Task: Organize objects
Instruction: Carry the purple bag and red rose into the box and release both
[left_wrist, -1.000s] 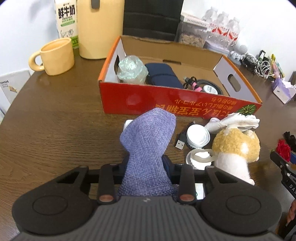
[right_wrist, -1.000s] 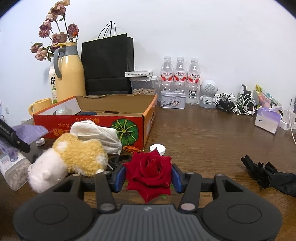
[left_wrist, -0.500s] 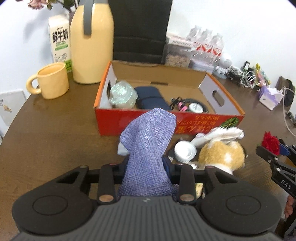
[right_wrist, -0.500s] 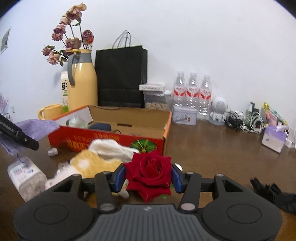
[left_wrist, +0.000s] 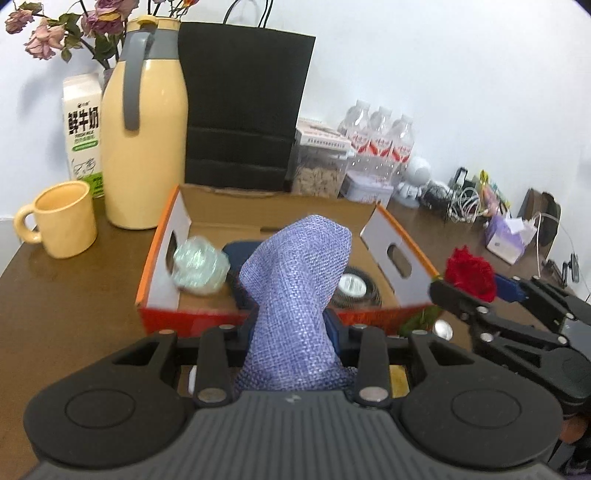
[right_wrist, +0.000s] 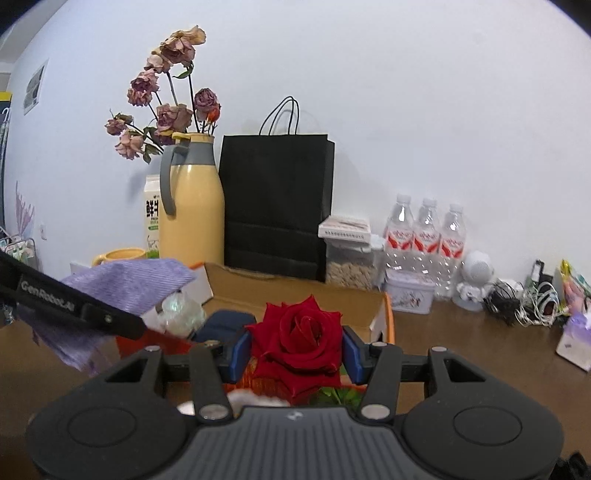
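My left gripper (left_wrist: 291, 328) is shut on a purple woven cloth pouch (left_wrist: 295, 295), which sticks up over the near wall of the red cardboard box (left_wrist: 159, 258). My right gripper (right_wrist: 295, 350) is shut on a red rose (right_wrist: 299, 336), held above the box's right front corner. The left wrist view shows that rose (left_wrist: 469, 273) and the right gripper (left_wrist: 480, 291) at the right. The right wrist view shows the pouch (right_wrist: 122, 291) at the left. Inside the box lie a crumpled clear wrap (left_wrist: 199, 269), a dark blue case (left_wrist: 240, 251) and a round black item (left_wrist: 354, 288).
Behind the box stand a yellow jug (left_wrist: 144, 147) with dried flowers (right_wrist: 162, 103), a milk carton (left_wrist: 83, 129), a yellow mug (left_wrist: 62, 221), a black paper bag (left_wrist: 240, 107), three water bottles (left_wrist: 380, 136) and tangled cables (left_wrist: 461, 206). A tissue pack (left_wrist: 506, 240) sits at the right.
Both grippers have risen and come toward the box. The plush toy and lids on the table have dropped out of sight beneath them, and the rose now hangs next to the pouch.
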